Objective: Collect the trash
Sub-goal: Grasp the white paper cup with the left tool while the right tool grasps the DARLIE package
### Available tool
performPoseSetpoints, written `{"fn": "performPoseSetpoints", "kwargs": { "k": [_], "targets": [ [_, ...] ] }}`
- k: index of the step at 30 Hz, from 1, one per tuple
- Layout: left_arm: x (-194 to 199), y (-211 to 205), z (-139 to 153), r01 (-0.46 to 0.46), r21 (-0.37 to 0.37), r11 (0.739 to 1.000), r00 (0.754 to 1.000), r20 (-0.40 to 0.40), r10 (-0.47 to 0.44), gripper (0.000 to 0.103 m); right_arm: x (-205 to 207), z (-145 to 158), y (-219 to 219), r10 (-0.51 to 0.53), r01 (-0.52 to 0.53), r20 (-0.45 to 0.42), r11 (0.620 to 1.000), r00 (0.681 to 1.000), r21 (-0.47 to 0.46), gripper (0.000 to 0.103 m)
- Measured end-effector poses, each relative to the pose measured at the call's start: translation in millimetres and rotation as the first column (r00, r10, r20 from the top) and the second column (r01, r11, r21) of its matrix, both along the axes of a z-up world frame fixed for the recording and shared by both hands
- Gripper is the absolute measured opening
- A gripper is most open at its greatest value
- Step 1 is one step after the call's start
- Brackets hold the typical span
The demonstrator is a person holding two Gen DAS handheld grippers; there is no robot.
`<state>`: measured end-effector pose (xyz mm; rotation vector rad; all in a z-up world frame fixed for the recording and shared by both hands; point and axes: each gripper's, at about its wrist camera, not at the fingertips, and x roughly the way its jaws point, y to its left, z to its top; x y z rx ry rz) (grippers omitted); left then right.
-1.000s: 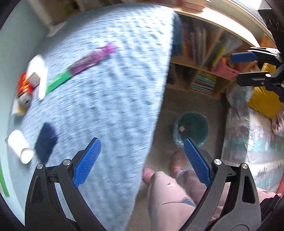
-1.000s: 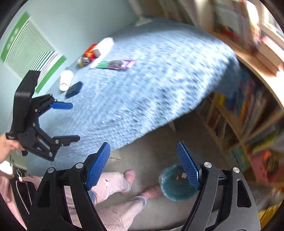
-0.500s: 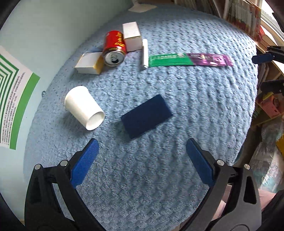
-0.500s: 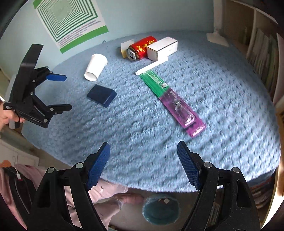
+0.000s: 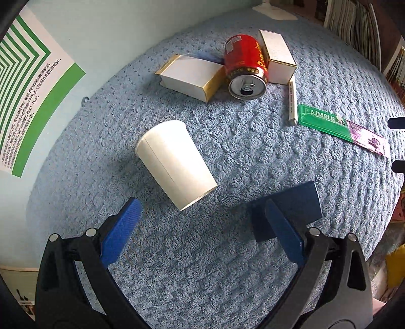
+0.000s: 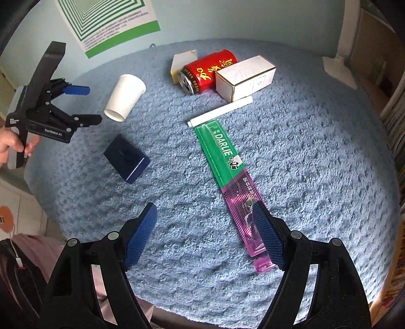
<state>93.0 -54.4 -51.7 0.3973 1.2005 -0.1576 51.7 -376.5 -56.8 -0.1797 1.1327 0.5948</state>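
Trash lies on a round table under a blue fleecy cloth point(image 5: 227, 265). A white paper cup point(image 5: 176, 162) lies on its side, its mouth just ahead of my left gripper point(image 5: 201, 204), which is open and empty. A dark blue box point(image 5: 296, 205) sits behind the right finger. Farther back are a red can point(image 5: 245, 64), two white boxes point(image 5: 189, 74) point(image 5: 277, 57), a white pen point(image 5: 291, 103) and a green-and-purple toothbrush pack point(image 5: 341, 129). My right gripper point(image 6: 204, 206) is open above the cloth, its right finger over the purple end of the toothbrush pack point(image 6: 227, 162).
A green-striped poster point(image 6: 108, 22) hangs on the pale wall behind the table. Bookshelves point(image 5: 354, 22) stand to the right. A hand point(image 6: 10, 145) holds the left gripper point(image 6: 92, 104) beside the cup point(image 6: 125, 101). The person's clothes point(image 6: 25, 253) show below the table's near edge.
Both views have swung from the floor and the teal bin up onto the table. Both grippers have come in over the cloth, nearer the items, and both stay open.
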Motion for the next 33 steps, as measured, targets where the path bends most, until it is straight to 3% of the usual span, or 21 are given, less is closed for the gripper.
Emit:
{"fn": "performPoseSetpoints", "kwargs": {
  "k": [13,19,21,23,26,28,33],
  "targets": [
    [46,19,-37,-0.035,0.025,0.999,0.995,-0.090,0.037,0.096,40,-40,12,0.009,-0.013,-0.051,0.996,0.999,-0.090,0.078],
    [68,24,-54,-0.053,0.036,0.998,0.989,-0.134,0.058,0.096,59,-58,20,-0.001,-0.009,-0.072,0.990,0.997,-0.139,0.072],
    [72,26,-57,-0.052,0.020,0.998,0.988,-0.142,0.054,0.093,62,-65,24,0.001,-0.015,-0.085,0.987,0.996,-0.162,0.060],
    [74,29,-60,-0.058,0.004,0.998,0.985,-0.160,0.058,0.077,62,-67,27,0.011,-0.023,-0.067,0.984,0.998,-0.179,0.059],
    [74,34,-66,-0.076,-0.047,0.996,0.979,-0.193,0.066,0.069,59,-69,33,0.029,-0.037,-0.046,0.977,0.999,-0.208,0.056],
    [71,34,-67,-0.073,-0.060,0.996,0.979,-0.194,0.060,0.066,54,-70,37,0.038,-0.045,-0.037,0.975,0.999,-0.217,0.051],
    [61,29,-61,-0.048,-0.075,0.996,0.985,-0.170,0.035,0.065,40,-71,45,0.062,-0.067,-0.026,0.966,0.998,-0.249,0.047]
  ]
}}
